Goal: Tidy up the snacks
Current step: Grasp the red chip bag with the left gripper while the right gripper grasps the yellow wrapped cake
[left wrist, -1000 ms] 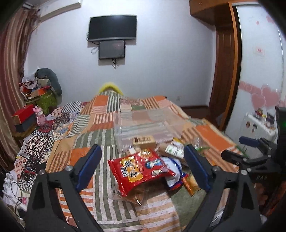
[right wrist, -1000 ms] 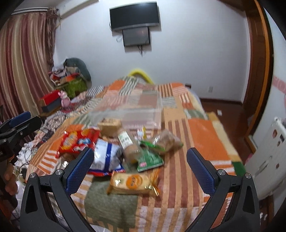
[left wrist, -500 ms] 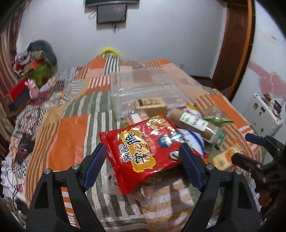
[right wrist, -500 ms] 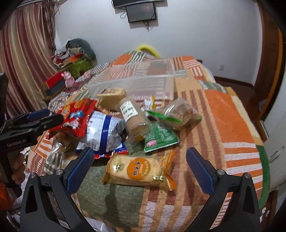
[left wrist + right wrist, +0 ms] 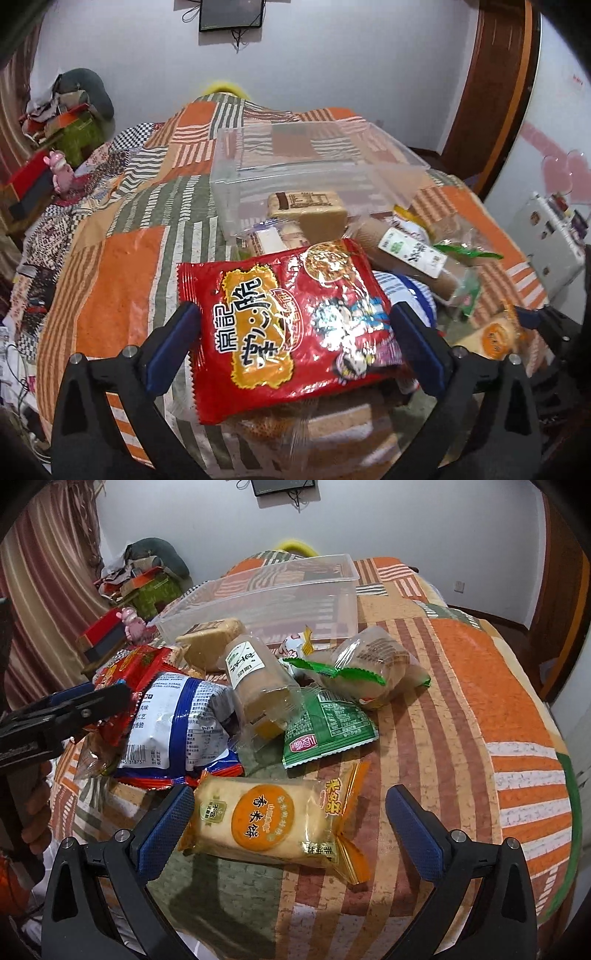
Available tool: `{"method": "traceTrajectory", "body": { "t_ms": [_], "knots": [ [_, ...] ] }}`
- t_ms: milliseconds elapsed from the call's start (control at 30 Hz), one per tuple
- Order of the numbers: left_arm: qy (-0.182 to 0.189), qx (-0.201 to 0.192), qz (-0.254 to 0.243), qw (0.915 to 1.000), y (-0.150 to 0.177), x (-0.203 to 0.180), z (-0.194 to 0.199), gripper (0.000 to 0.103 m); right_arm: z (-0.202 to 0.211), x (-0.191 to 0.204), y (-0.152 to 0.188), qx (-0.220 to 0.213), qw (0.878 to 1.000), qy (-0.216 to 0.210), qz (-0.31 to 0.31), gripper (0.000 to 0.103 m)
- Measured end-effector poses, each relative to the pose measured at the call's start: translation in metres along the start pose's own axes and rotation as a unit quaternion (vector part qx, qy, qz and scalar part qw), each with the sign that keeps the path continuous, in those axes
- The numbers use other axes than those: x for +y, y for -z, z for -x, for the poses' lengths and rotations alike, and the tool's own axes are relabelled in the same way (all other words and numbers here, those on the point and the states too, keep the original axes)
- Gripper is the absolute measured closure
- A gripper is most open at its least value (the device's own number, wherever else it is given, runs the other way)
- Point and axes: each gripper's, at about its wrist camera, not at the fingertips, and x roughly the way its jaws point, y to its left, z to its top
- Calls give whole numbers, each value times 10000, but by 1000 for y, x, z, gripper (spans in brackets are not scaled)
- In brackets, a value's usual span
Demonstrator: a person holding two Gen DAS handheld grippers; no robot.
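Observation:
A pile of snack packets lies on the patchwork bed cover in front of a clear plastic bin (image 5: 314, 162) (image 5: 280, 590). My left gripper (image 5: 295, 343) is open with its fingers either side of a red snack bag (image 5: 291, 325), which also shows in the right wrist view (image 5: 129, 668). My right gripper (image 5: 290, 823) is open around an orange rice cracker packet (image 5: 273, 823), seen at the right edge of the left wrist view (image 5: 491, 336). A blue and white bag (image 5: 177, 723), a wrapped brown roll (image 5: 258, 686) and a green packet (image 5: 325, 727) lie between.
A tan cake block (image 5: 306, 206) leans against the bin's front wall. A clear-wrapped bun (image 5: 369, 668) lies right of the pile. The bed's right side (image 5: 498, 709) is bare cover. A cluttered side table (image 5: 55, 122) stands at the left, a white appliance (image 5: 550, 232) at the right.
Both grippers have moved down and forward to the pile. The left one now straddles the red bag and the right one straddles the orange packet. Both stay open.

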Motion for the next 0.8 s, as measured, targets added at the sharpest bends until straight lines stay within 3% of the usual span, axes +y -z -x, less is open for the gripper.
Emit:
{"method": "traceTrajectory", "body": {
  "t_ms": [200,533,700,800],
  "knots": [
    [-108,-53,-27,9999,-1,1,-8,0,-1,0,1,4,9999,-30,125,1],
    [-242,-18,29,9997,3,8,-1,0,0,2,-1,-35,9995,-250,192,26],
    [-80,451,65,9989,8,10,-25,0,1,4,-2,-44,9988,-429,216,43],
    [-27,324,231,9992,9,15,-24,0,1,1,-3,-35,9984,-548,139,50]
  ]
}}
